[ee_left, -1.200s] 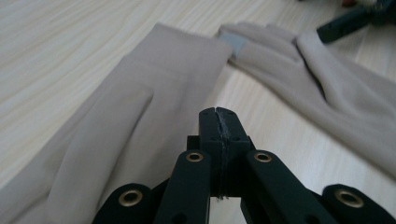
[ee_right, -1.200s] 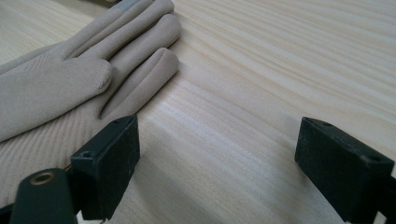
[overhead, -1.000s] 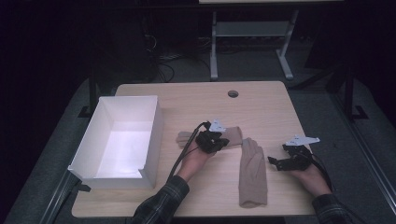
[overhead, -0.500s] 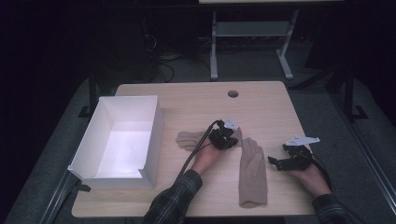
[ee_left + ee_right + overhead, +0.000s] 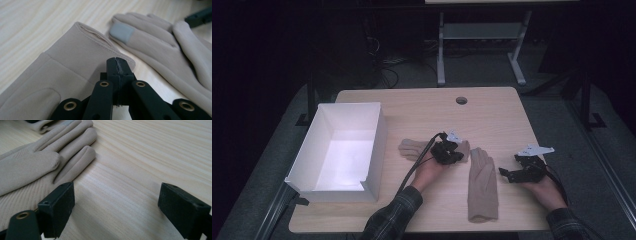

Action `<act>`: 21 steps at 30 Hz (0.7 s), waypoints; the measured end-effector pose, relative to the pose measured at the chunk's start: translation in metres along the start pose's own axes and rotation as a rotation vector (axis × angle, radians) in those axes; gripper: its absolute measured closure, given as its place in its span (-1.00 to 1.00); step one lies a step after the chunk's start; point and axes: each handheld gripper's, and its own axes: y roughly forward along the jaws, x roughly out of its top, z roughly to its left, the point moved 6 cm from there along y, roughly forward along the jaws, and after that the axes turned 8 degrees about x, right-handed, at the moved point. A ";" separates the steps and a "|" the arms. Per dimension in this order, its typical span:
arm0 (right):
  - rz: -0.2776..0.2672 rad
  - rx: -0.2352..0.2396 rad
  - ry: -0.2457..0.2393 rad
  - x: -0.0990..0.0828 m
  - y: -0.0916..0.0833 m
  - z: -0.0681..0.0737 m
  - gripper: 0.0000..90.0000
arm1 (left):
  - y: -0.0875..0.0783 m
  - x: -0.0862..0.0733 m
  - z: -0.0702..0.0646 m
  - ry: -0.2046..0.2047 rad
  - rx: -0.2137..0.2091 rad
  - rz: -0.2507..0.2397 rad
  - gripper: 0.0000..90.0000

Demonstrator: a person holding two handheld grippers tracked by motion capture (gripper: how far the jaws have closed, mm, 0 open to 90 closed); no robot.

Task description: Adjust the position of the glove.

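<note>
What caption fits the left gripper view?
Shut left claw resting at the cuff of one beige glove, second glove with a grey fingertip patch beside it.

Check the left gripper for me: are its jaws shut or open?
Shut. In the left gripper view, the left gripper has its jaws pressed together, tips on the cuff edge of the glove; whether fabric is pinched, cannot tell.

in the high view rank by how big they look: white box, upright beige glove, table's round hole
1. Open white cardboard box, largest.
2. Beige fabric glove lying lengthwise.
3. Small dark round hole in the wooden tabletop, smallest.
</note>
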 end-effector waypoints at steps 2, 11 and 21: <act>0.000 0.000 0.000 0.000 0.000 0.000 -0.70 | -0.004 -0.004 -0.002 0.001 -0.007 0.001 1.00; 0.000 0.000 0.000 0.000 0.000 0.000 -0.70 | -0.026 -0.024 -0.009 0.017 -0.029 0.024 1.00; 0.001 -0.001 -0.001 0.000 0.000 0.000 -0.70 | -0.052 -0.048 -0.015 0.049 -0.042 0.056 1.00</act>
